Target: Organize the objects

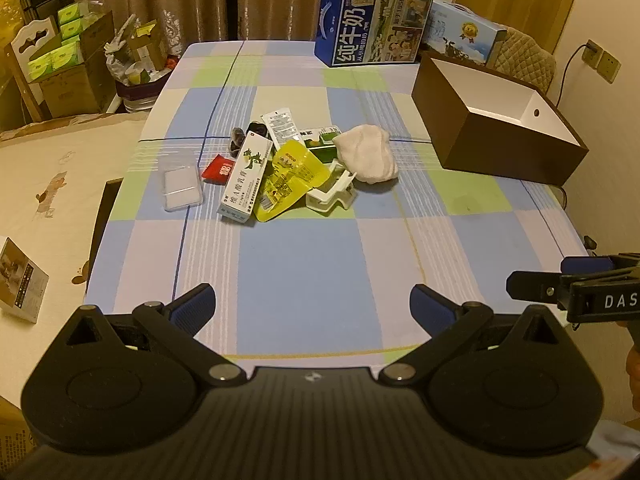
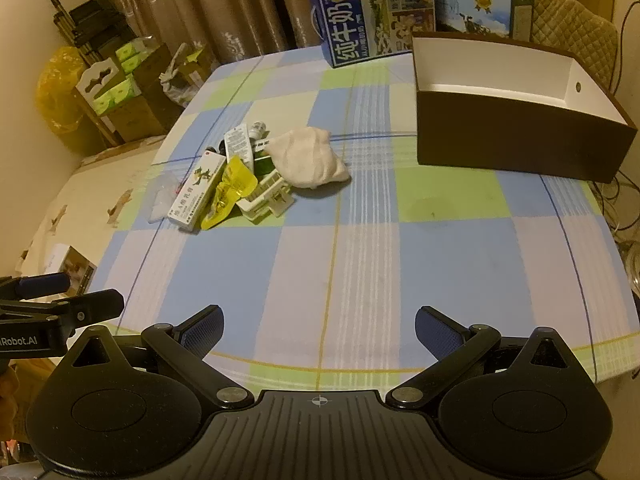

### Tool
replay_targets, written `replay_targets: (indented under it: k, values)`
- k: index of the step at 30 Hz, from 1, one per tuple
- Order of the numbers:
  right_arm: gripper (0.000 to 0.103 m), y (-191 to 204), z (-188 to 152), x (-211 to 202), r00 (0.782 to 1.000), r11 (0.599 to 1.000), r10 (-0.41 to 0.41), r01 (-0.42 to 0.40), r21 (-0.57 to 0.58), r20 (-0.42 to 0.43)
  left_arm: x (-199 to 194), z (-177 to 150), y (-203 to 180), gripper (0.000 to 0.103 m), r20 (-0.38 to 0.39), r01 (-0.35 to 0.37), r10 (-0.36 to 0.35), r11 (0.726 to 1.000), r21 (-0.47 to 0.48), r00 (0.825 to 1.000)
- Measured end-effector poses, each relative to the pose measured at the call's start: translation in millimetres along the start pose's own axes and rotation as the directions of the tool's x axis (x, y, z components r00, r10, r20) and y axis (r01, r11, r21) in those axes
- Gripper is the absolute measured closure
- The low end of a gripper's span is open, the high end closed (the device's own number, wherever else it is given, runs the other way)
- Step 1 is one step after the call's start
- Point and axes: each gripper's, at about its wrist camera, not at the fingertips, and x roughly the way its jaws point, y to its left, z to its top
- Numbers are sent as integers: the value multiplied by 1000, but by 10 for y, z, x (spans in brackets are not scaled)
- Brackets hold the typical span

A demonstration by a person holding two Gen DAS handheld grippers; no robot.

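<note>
Here both claws, left claw point(image 1: 312, 304) and right claw point(image 2: 319, 326), gape wide and empty above the checked worktop point(image 2: 360, 264). The cluttered pile point(image 1: 280, 168) lies mid-worktop, well apart from them. A brown box point(image 2: 516, 132) stands open at the far right, with bare cloth between.

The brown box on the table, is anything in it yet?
Cannot tell fully: the brown box is open-topped, only bare white inner walls show, and its floor is hidden.
</note>
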Motion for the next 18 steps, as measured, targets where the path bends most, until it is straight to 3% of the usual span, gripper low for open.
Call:
replay_targets:
  k: [18]
  values:
    - [3, -10, 179, 179, 1000, 999, 19, -19, -36, -21, 121, 121, 30, 1, -27, -21, 20, 999, -29, 999]
